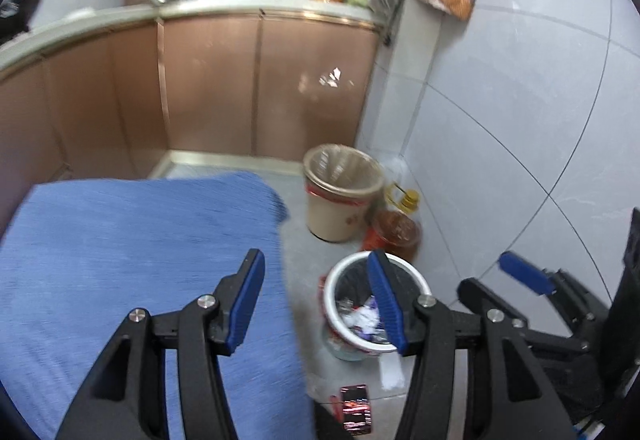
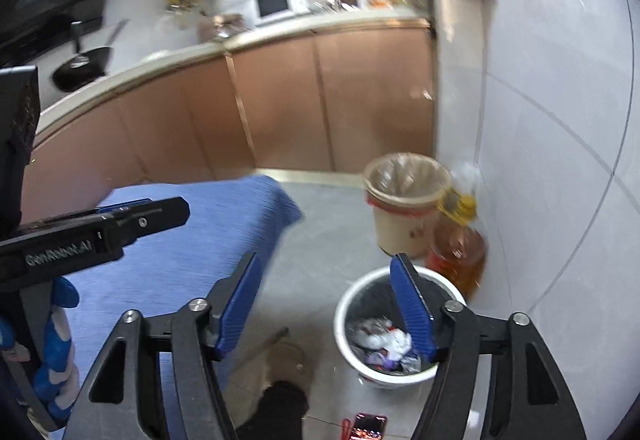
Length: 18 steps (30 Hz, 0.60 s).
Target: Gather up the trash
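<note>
A white trash bin [image 1: 338, 282] with a dark liner stands on the floor and holds crumpled wrappers [image 1: 366, 320]. It also shows in the right wrist view [image 2: 352, 304] with the trash [image 2: 384, 344] inside. My left gripper [image 1: 316, 268] is open and empty, held above the blue table edge and the bin. My right gripper [image 2: 326, 270] is open and empty, above the floor beside the bin. The right gripper also shows at the right of the left wrist view [image 1: 524, 274]. The left gripper shows at the left of the right wrist view [image 2: 160, 212].
A blue cloth-covered table [image 1: 140, 260] fills the lower left. A beige lined bin [image 1: 340, 192] and an oil bottle [image 1: 396, 232] stand by the tiled wall [image 1: 520, 120]. Brown cabinets [image 1: 240, 88] lie behind. A pink phone [image 1: 356, 406] and a white scrap [image 1: 392, 370] lie on the floor.
</note>
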{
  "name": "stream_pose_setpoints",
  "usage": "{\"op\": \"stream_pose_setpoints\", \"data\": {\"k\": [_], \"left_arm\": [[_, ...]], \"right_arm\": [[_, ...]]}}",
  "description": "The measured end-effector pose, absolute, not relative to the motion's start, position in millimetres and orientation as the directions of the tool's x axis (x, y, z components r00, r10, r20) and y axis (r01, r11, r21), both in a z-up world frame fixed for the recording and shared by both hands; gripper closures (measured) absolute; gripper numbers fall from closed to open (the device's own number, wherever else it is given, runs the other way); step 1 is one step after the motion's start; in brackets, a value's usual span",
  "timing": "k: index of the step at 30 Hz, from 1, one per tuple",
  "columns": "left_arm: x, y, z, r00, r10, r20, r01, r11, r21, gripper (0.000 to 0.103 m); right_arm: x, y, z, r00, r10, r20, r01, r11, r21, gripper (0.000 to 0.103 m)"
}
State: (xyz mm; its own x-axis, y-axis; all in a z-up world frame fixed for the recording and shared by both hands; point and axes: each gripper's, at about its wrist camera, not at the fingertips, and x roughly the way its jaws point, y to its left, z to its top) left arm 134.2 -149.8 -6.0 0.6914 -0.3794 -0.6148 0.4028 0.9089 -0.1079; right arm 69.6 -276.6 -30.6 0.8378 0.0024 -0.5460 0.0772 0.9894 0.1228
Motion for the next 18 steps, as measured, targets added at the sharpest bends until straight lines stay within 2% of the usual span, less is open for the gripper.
{"op": "stream_pose_setpoints", "data": {"k": [3, 11, 18], "left_arm": [[112, -112, 12, 0.751, -0.337, -0.568, 0.356, 0.931, -0.081, 0.049], [52, -25, 50, 0.873, -0.208, -0.441, 0.216, 0.976, -0.034, 0.031], [4, 10, 82, 0.948, -0.078, -0.309, 0.093, 0.995, 0.034, 0.018]], "right_arm": [[53, -248, -9, 0.861, 0.029, -0.507, 0.026, 0.994, 0.102, 0.029], [15, -187, 34, 0.901, 0.073, -0.427, -0.058, 0.997, 0.048, 0.014], [-12, -156, 60, 0.928, 0.084, -0.364, -0.082, 0.996, 0.022, 0.004]]}}
